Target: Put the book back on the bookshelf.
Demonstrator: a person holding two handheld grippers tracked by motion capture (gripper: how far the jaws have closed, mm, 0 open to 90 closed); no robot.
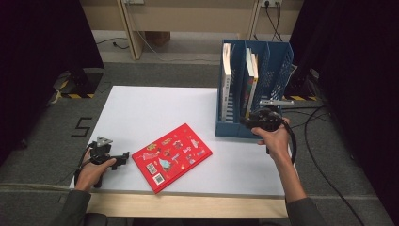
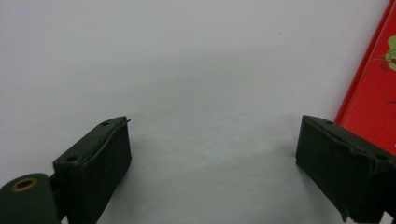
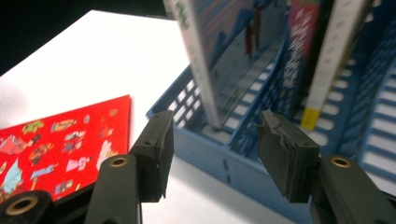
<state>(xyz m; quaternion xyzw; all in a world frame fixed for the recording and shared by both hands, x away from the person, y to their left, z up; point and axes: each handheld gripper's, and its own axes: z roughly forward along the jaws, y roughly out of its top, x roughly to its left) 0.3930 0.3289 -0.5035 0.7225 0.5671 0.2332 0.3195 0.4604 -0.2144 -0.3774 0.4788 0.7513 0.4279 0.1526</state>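
Red and covered in cartoon stickers, a flat book (image 1: 171, 157) is lying face up near the front edge of the white bench (image 1: 141, 113), turned at an angle, with nothing touching it. At its left the left claw (image 1: 123, 157) is resting low over the bench top, its jaws standing wide with only bare white surface between them and the book's red edge (image 2: 373, 93) showing just past the right jaw. Over at the right, the right claw (image 1: 244, 121) is hovering at the front lip of a blue slotted file rack (image 1: 277, 66), jaws parted and gripping nothing. Two upright books, a white-spined one (image 1: 227, 80) and a thinner one (image 1: 251, 80), are standing in separate slots of that rack.
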